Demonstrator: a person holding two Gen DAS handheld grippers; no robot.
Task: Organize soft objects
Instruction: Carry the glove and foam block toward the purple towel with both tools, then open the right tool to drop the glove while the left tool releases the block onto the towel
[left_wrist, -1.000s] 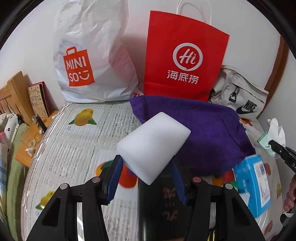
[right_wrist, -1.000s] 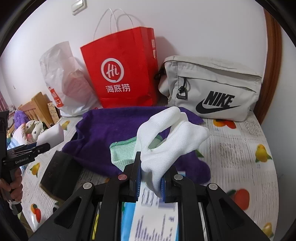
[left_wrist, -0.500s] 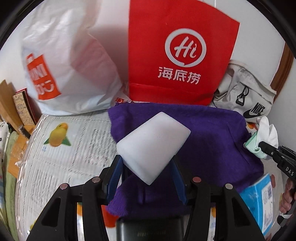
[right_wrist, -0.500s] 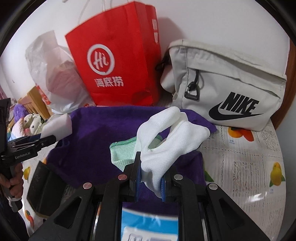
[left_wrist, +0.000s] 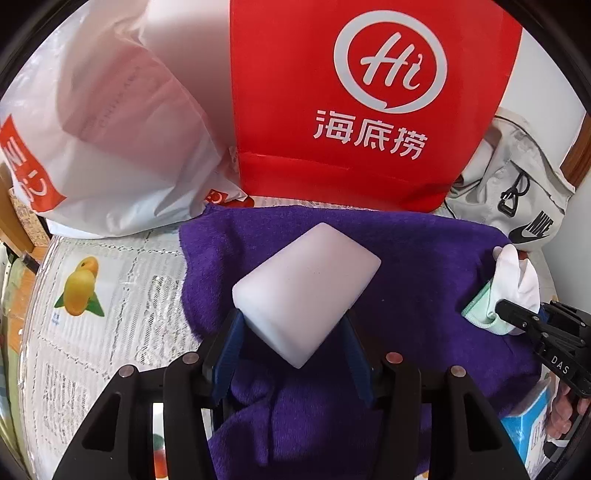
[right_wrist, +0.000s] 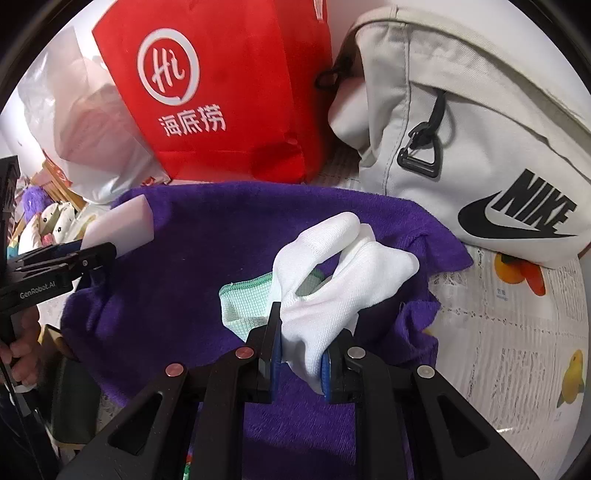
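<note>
white foam block (left_wrist: 306, 291) clamped in left gripper (left_wrist: 293, 345), white glove (right_wrist: 332, 291) w/ green cuff pinched in right gripper (right_wrist: 301, 352). both over purple towel (left_wrist: 424, 266) on table, red bag (left_wrist: 365, 99) behind.

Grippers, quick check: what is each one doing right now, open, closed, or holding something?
Left gripper: closed on the white foam block.
Right gripper: closed on the white glove, above the purple towel.

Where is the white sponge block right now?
In the left wrist view, the white sponge block sits clamped in the left gripper, above the purple towel, before the red bag.
</note>
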